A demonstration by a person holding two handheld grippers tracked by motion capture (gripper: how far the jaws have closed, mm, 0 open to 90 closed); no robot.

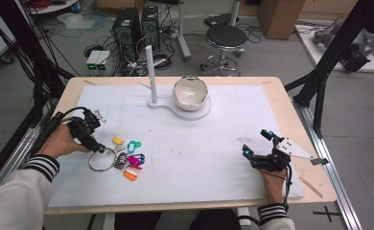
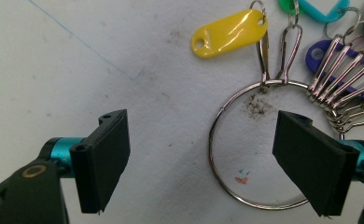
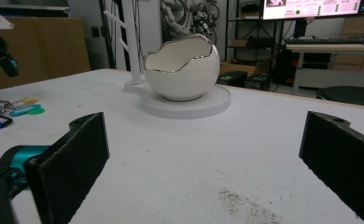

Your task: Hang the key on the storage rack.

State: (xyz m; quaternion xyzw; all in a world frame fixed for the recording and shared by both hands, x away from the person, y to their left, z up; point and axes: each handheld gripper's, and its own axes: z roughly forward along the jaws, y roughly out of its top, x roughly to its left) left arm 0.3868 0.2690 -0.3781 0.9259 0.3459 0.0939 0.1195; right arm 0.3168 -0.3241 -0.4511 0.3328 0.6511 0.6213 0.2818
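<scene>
Keyring (image 2: 259, 144) with its coloured tags (image 1: 130, 160) lies flat on the white surface (image 1: 199, 143) partly between my left gripper's (image 2: 201, 163) wide-apart jaws, likely lined up for a pinch, while my right gripper (image 1: 257, 143) rests idle, jaws apart, facing the egg-shaped bowl (image 3: 182, 67).

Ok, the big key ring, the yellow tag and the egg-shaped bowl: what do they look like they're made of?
Key ring: bare metal, likely steel; thin, silvery, bright glints.
Yellow tag: glossy plastic by the look; uniform colour, soft highlights, moulded hole.
Egg-shaped bowl: probably glazed ceramic, though plastic can't be excluded; smooth white gloss, jagged rim edged in a silvery line.
</scene>
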